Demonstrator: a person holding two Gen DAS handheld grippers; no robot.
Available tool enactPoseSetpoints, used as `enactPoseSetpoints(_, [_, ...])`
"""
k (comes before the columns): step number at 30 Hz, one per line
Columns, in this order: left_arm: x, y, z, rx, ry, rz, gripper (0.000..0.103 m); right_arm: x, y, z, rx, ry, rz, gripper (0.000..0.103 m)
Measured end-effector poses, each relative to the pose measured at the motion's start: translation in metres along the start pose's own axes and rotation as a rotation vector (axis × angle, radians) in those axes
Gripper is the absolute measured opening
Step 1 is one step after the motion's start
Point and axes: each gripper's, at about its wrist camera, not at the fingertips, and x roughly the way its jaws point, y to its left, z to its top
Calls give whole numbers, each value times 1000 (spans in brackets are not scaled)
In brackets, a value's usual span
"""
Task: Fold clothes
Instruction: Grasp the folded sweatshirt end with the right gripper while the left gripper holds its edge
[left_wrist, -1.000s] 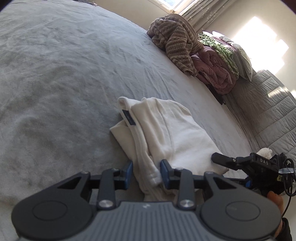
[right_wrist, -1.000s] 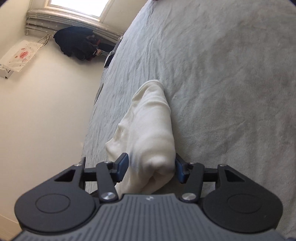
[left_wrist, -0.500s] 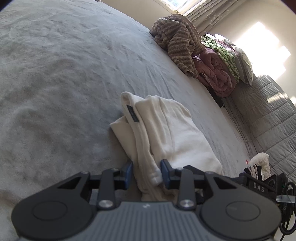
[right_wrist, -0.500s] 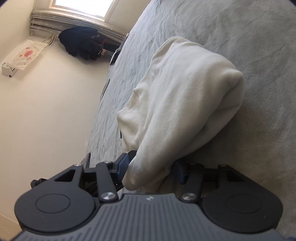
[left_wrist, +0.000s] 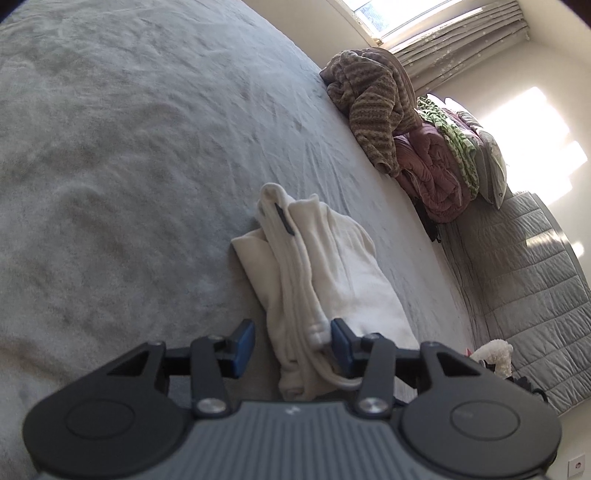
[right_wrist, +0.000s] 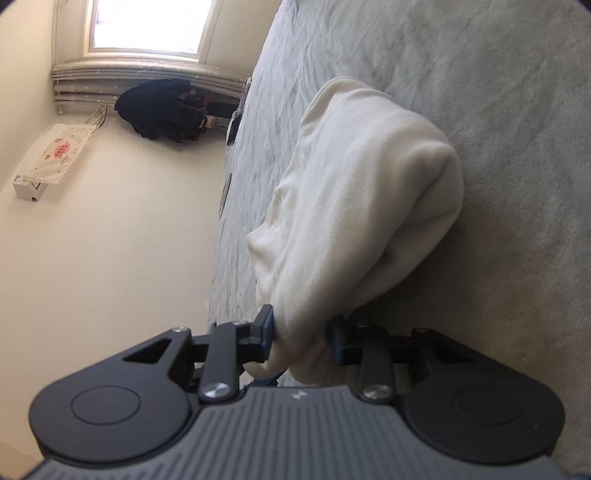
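Right claw (right_wrist: 301, 338) clamped on one end of the cream garment (right_wrist: 369, 192); left claw (left_wrist: 291, 341) spread apart around the other end.

With only one side pinched, lifting or swinging the bundle could, I judge, let the loose layers slide apart and undo the fold; the left claw's pads stand clear on one side, the cloth just grazing the other, so that end has no real hold. The garment lies bunched in thick soft layers on the grey bedspread (left_wrist: 129, 166), near the bed's edge, a small dark label (left_wrist: 284, 221) showing, its far end rounded and puffy rather than flat.
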Motion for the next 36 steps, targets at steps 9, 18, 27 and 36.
enactPoseSetpoints(9, [2, 9, -1, -72, 4, -13, 40, 22, 11, -11, -115, -12, -36, 57])
enactPoseSetpoints(18, [-4, 23, 2, -193, -16, -76, 34, 31, 16, -10, -219, -8, -88, 41])
enactPoseSetpoints(27, [-5, 36, -1, -369, -3, -277, 55, 19, 5, 9, 21, -6, 53, 36])
enactPoseSetpoints(36, [10, 39, -22, -499, -33, -344, 63, 15, -4, 10, 106, -12, 115, 36])
